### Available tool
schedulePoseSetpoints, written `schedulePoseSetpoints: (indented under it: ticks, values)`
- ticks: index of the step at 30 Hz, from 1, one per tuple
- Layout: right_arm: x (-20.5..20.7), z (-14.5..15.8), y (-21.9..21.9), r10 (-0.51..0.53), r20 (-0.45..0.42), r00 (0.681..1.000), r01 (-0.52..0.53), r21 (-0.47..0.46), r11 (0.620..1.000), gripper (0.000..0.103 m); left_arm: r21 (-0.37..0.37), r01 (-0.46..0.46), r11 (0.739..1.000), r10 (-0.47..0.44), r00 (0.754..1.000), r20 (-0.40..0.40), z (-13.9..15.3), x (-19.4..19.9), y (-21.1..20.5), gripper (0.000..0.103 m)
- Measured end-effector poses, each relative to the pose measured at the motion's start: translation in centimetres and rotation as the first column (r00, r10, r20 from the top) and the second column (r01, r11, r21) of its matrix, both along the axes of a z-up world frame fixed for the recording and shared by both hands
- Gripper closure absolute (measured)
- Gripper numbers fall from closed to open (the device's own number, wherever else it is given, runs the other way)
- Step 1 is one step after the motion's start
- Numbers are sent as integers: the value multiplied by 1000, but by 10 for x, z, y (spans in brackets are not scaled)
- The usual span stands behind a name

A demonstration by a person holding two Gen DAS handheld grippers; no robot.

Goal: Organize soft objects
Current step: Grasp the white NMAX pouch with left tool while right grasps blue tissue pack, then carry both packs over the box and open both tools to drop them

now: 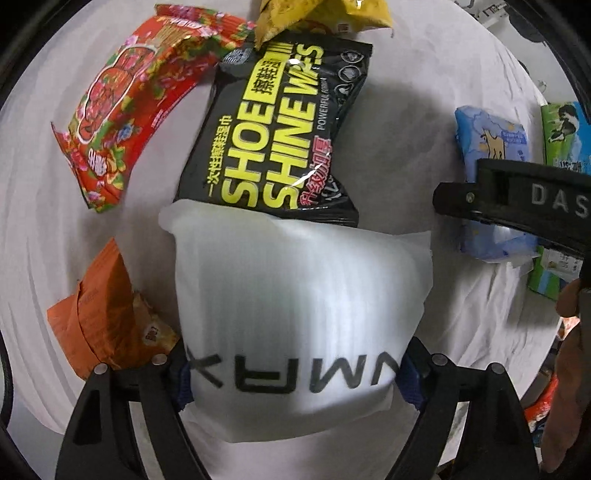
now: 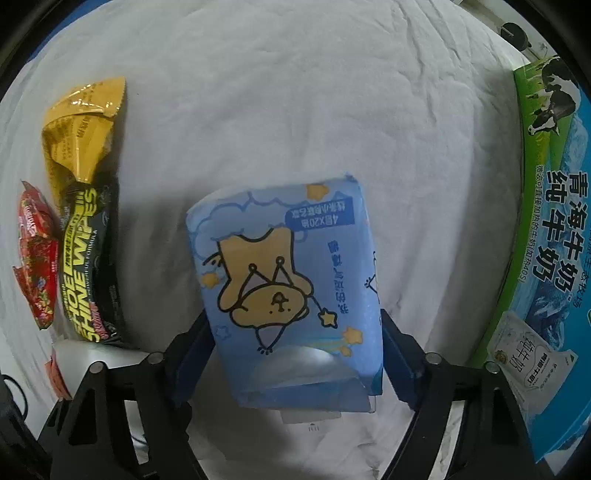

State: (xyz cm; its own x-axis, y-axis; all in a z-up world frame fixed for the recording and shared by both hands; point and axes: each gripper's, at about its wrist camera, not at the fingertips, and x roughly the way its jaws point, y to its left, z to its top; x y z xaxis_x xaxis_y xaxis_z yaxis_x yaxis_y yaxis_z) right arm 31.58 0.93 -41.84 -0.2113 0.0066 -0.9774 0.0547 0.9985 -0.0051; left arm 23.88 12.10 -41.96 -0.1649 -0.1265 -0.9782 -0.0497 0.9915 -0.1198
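My left gripper [image 1: 293, 373] is shut on a white foam pouch [image 1: 299, 306] with black letters, held just above the white cloth. The pouch's far edge touches the black shoe shine wipes pack [image 1: 280, 129]. My right gripper [image 2: 295, 347] is shut on a blue tissue pack [image 2: 291, 288] with a yellow cartoon bear, lifted over the cloth. The right gripper also shows in the left wrist view [image 1: 517, 199], in front of the blue pack [image 1: 491, 147].
A red flowered packet [image 1: 136, 103], a yellow packet [image 1: 317, 18] and an orange snack bag [image 1: 99, 314] lie around the wipes. A green and blue milk carton box [image 2: 546, 229] stands at the right. The white cloth [image 2: 295, 92] covers the table.
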Motion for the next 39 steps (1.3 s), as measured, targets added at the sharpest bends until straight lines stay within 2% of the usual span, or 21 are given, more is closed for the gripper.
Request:
schedulePoseSetpoints:
  ticks: [5, 11, 13, 18, 24, 34, 39]
  values:
    - [3, 2, 1, 9, -2, 1000, -9, -11, 1000, 23, 38, 20, 999, -20, 1000, 4, -2, -5, -17, 21]
    - [3, 10, 20, 29, -3, 1000, -29, -17, 999, 41, 56, 8, 998, -9, 1000, 18, 2, 5, -36, 27]
    - [2, 11, 25, 40, -6, 999, -40, -26, 999, 48, 57, 10, 998, -12, 1000, 24, 3, 7, -29, 30]
    - [-4, 22, 32, 71, 7, 997, -70, -41, 997, 57, 65, 11, 998, -14, 998, 56, 39, 5, -18, 35]
    - [-17, 53, 30, 82, 46, 996, -81, -33, 996, 59, 47, -7, 999, 2, 995, 98, 75, -1, -10, 36]
    - [-58, 142, 11, 82, 164, 983, -91, 50, 995, 59, 39, -21, 999, 12, 975, 222, 164, -22, -6, 36]
    - [-74, 190, -19, 71, 226, 972, -95, 99, 991, 59, 41, -32, 999, 19, 958, 285, 214, -37, -7, 36]
